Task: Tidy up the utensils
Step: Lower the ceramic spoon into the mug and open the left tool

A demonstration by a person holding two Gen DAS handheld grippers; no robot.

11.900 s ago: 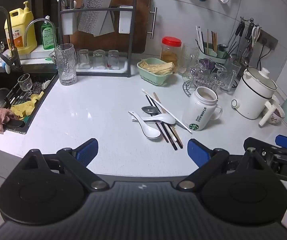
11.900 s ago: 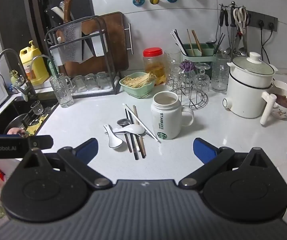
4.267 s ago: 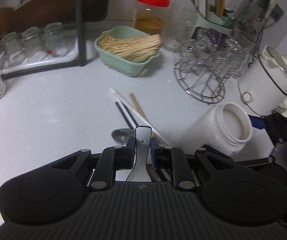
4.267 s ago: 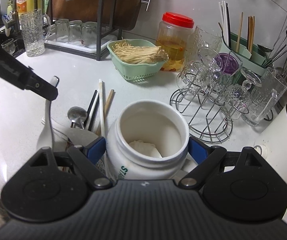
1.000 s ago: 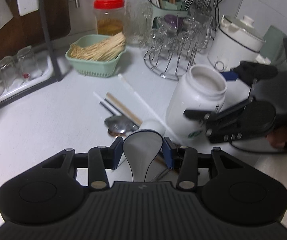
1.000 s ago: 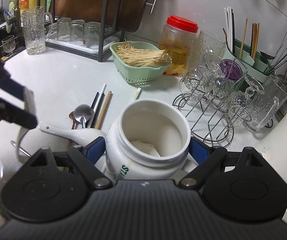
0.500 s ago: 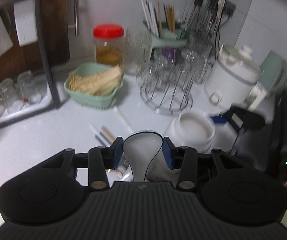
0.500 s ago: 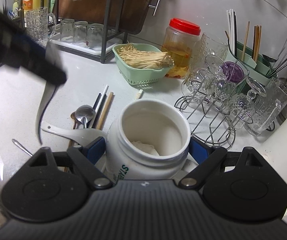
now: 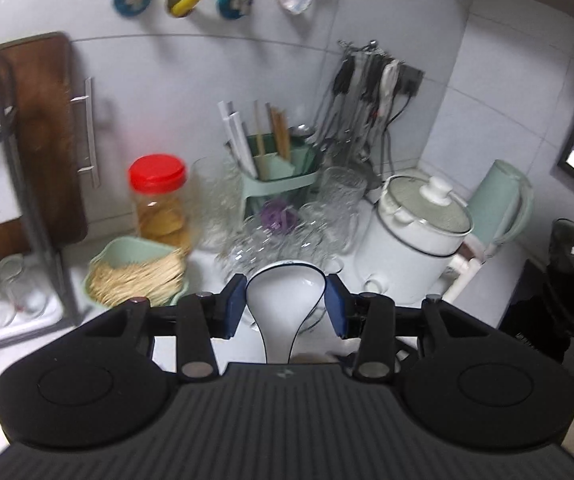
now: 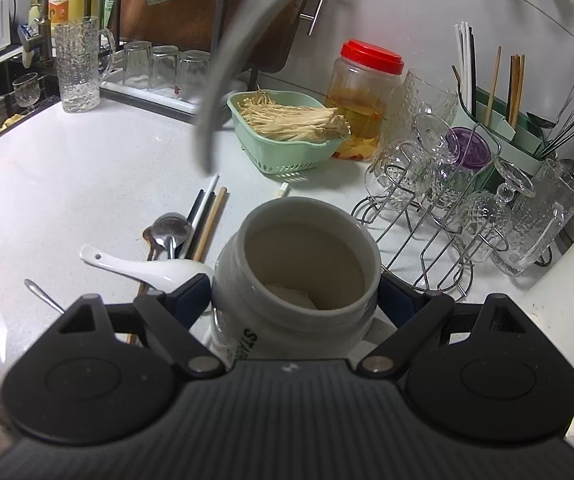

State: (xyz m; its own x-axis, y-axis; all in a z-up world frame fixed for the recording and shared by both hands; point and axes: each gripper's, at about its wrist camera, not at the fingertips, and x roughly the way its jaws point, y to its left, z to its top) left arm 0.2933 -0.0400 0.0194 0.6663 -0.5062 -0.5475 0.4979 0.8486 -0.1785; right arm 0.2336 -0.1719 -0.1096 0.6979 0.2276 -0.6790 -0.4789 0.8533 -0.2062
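My left gripper (image 9: 286, 299) is shut on the bowl of a white ceramic spoon (image 9: 281, 312), held high above the counter and facing the back wall. In the right wrist view that spoon's blurred handle (image 10: 223, 64) hangs down over the counter. My right gripper (image 10: 295, 294) is shut on a white Starbucks mug (image 10: 239, 332), upright, with a bit of paper inside. Left of the mug lie another white spoon (image 10: 143, 266), a metal spoon (image 10: 171, 226) and some chopsticks (image 10: 207, 216).
At the back stand a green utensil holder (image 9: 279, 176) with chopsticks, a wire rack of glasses (image 10: 439, 216), a green basket of mushrooms (image 10: 287, 136) and a red-lidded jar (image 10: 363, 96). A white cooker (image 9: 415, 236) stands right, a dish rack (image 10: 159, 68) left.
My left gripper has risen with the white spoon and tilted up toward the wall. The right gripper and mug have stayed put.
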